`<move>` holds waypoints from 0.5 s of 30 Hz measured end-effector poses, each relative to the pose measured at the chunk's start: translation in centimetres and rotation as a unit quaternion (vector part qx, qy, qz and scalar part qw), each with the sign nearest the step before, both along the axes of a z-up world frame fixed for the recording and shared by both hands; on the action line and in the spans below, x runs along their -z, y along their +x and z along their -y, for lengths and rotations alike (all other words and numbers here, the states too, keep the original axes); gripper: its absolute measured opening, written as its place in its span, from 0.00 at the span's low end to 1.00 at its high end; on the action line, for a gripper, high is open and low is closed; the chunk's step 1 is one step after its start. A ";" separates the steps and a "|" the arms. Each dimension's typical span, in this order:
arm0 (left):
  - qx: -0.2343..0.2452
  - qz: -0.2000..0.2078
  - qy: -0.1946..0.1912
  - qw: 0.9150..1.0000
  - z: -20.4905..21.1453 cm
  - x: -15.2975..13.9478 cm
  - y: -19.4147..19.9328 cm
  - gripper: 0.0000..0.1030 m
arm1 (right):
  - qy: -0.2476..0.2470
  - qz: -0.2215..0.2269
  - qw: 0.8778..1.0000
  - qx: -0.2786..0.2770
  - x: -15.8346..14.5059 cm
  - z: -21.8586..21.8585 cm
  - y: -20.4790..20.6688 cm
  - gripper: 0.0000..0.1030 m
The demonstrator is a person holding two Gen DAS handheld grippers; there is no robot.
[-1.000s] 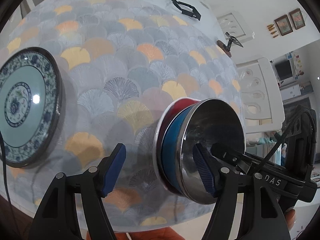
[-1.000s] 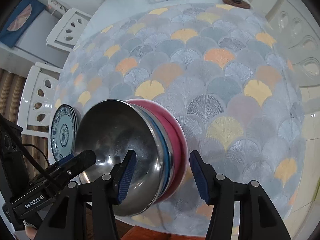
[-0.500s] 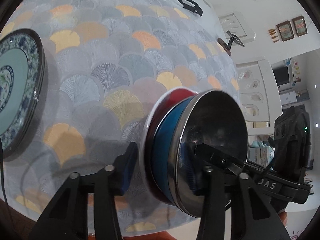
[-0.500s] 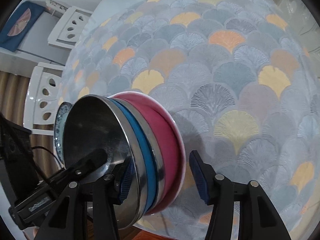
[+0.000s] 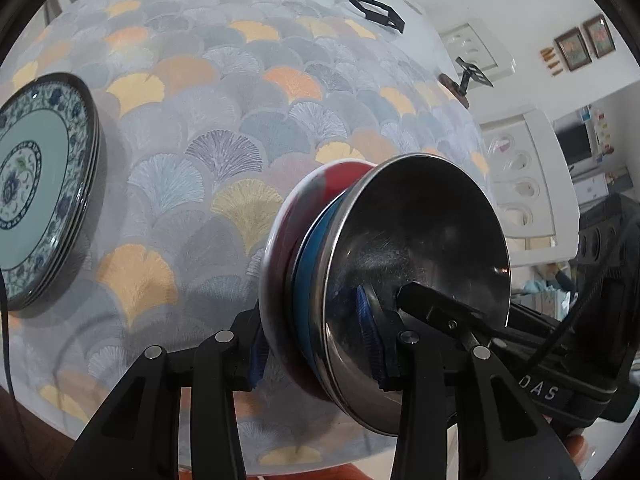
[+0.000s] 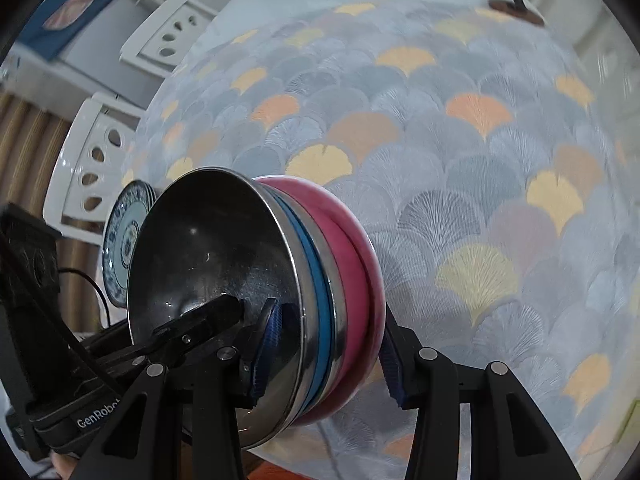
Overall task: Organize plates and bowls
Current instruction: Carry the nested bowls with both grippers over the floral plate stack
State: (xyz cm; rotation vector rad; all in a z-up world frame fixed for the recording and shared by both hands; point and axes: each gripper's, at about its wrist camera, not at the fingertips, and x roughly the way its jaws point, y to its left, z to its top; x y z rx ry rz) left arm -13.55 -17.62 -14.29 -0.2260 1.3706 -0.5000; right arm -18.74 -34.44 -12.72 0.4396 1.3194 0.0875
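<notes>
Bowl stack: steel, blue and red bowls nested, sitting between both grippers' fingers. Left gripper and right gripper are each pinching its wall. Plate stack, already gathered, is lying well beyond the fingertips. Remaining, apparently: placing bowls.

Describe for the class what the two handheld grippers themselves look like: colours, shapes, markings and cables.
Both the left gripper and the right gripper have matte black angular fingers with cut-out windows, round silver pivot bolts, and ribbed blue fingertip pads. White lettering marks the bodies: "GenRobot" on the left one, seen from the right wrist, and "DAS" on the right one. Thin black cables trail from each.
</notes>
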 end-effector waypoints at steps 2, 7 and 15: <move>-0.006 0.005 0.001 1.000 -0.3 -0.3 0.1 0.35 | -0.001 0.009 1.000 -0.010 -0.3 -0.2 0.0 0.43; -0.024 0.020 0.002 1.000 -1.2 -2.2 0.3 0.35 | 0.002 0.020 1.000 -0.012 -1.4 -0.7 0.6 0.42; -0.070 0.072 -0.012 0.995 -4.6 -8.1 1.0 0.35 | 0.004 0.072 0.997 -0.035 -7.0 -3.0 2.4 0.42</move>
